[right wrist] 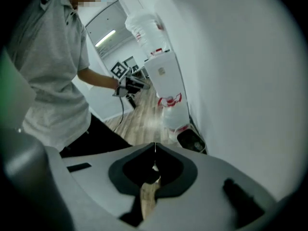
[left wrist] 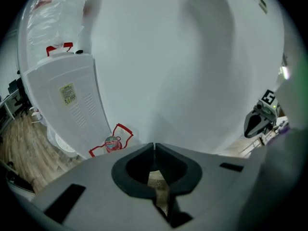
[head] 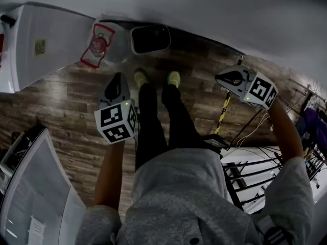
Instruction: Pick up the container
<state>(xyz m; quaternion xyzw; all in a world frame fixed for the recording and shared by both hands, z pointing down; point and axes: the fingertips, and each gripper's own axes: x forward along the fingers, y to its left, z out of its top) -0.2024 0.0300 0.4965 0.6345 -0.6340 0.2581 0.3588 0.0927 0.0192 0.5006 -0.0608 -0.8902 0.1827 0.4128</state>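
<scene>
Wood-plank surface carries the clear water jug (left wrist: 111, 142) with a red handle, taken here as the container. It stands against the wall, ahead of the left gripper (left wrist: 154, 147) fingers and to their left, well apart. A dark bin (right wrist: 192, 141) sits just beside it. The fingers of the left gripper and the right gripper (right wrist: 155, 147) are pressed together and hold nothing. Risk: an approach with unopened fingers may topple the jug, and an off-centre grip on the thin handle may let it swing or slip.

Dark wood-plank floor (head: 71, 116) meets a plain white wall (head: 230, 9) — a white water dispenser (head: 51, 45) stands against it.
</scene>
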